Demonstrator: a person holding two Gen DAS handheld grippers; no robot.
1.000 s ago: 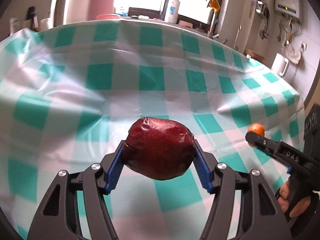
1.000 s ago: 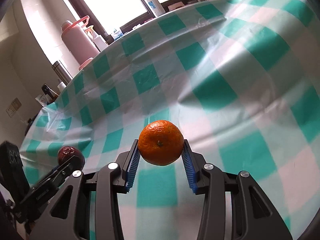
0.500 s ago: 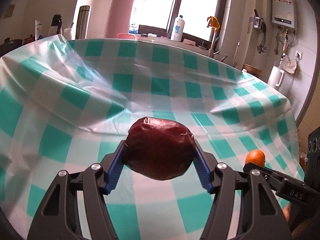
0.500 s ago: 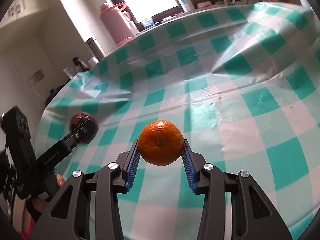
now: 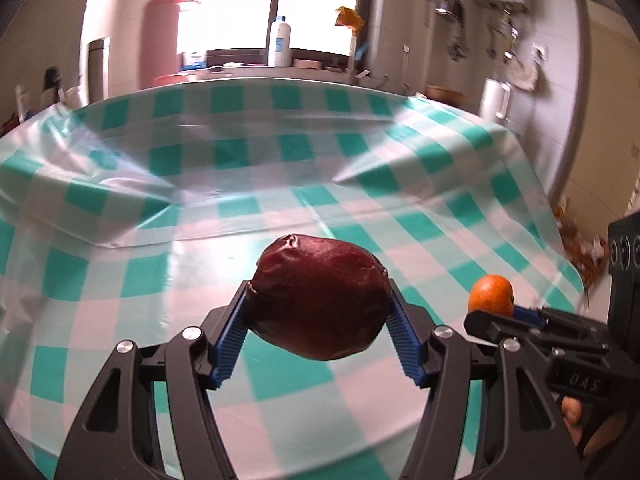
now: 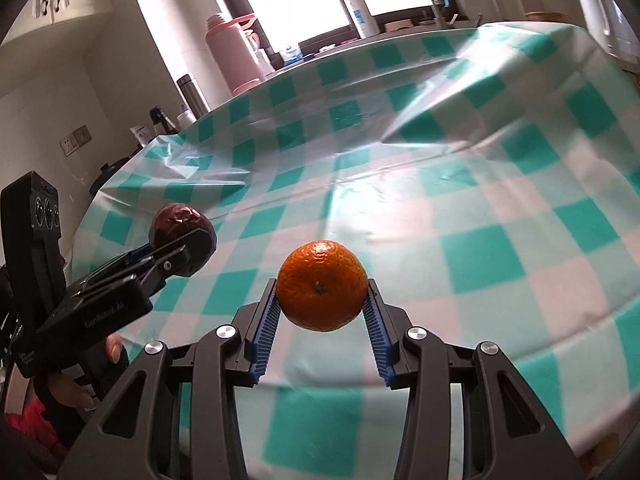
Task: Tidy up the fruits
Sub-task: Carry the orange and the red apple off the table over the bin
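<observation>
The left gripper [image 5: 320, 312] is clenched on a dark red wrinkled fruit [image 5: 318, 300], held between its blue ribbed pads above the near part of the table's teal-and-white checked cloth [image 5: 280, 168]. The right gripper [image 6: 322, 304] grips a mandarin orange [image 6: 322, 286], stem end facing the camera, also above the cloth. Far behind, a pink thermos [image 6: 232, 56] and a white bottle [image 5: 279, 42] stand by the window.
</observation>
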